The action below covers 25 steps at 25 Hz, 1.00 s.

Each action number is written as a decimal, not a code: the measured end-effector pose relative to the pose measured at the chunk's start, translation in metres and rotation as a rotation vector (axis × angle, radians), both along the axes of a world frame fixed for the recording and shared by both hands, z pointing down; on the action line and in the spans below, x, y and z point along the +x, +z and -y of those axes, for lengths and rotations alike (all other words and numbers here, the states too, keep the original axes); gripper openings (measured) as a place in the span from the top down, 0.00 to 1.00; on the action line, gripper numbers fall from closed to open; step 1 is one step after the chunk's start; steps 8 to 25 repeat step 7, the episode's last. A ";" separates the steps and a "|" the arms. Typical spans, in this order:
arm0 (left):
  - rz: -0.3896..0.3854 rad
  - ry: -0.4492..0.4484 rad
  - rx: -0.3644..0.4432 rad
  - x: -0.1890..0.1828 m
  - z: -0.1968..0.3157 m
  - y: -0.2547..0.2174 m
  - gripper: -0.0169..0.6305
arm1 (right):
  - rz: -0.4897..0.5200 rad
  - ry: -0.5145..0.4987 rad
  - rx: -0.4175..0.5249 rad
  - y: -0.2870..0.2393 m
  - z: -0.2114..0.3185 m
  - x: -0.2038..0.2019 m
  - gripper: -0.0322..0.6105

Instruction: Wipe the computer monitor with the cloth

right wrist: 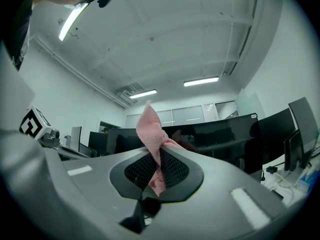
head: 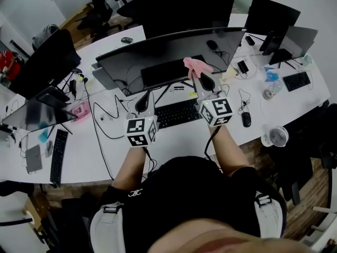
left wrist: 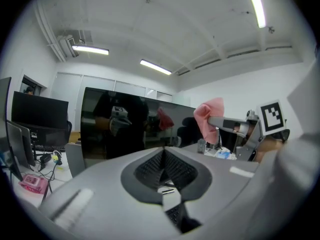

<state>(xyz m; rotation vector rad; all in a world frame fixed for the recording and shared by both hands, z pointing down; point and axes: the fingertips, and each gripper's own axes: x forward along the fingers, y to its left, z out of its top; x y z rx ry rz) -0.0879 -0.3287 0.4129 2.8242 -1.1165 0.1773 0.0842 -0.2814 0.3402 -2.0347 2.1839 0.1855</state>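
Observation:
A wide curved black monitor (head: 163, 54) stands on the white desk (head: 174, 136), screen dark and reflecting the person. My right gripper (head: 199, 74) is shut on a pink cloth (head: 196, 65), held up in front of the screen's right part. In the right gripper view the cloth (right wrist: 152, 134) is pinched between the jaws and sticks up above them. My left gripper (head: 146, 100) is shut on nothing, lower, near the monitor's bottom edge above the keyboard (head: 178, 113). The left gripper view shows the monitor (left wrist: 125, 129) ahead, the cloth (left wrist: 209, 118) at right.
Other monitors stand behind (head: 179, 7), at left (head: 39, 62) and at right (head: 271, 17). A mouse (head: 246, 119), small fan (head: 277, 136), cables, a pink box (head: 80, 110) and second keyboard (head: 57, 156) lie on the desk.

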 end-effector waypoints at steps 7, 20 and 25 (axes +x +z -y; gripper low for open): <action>0.003 -0.031 -0.006 -0.011 0.002 0.005 0.90 | -0.010 -0.034 -0.001 0.005 0.005 -0.011 0.93; 0.003 -0.031 -0.006 -0.011 0.002 0.005 0.90 | -0.010 -0.034 -0.001 0.005 0.005 -0.011 0.93; 0.003 -0.031 -0.006 -0.011 0.002 0.005 0.90 | -0.010 -0.034 -0.001 0.005 0.005 -0.011 0.93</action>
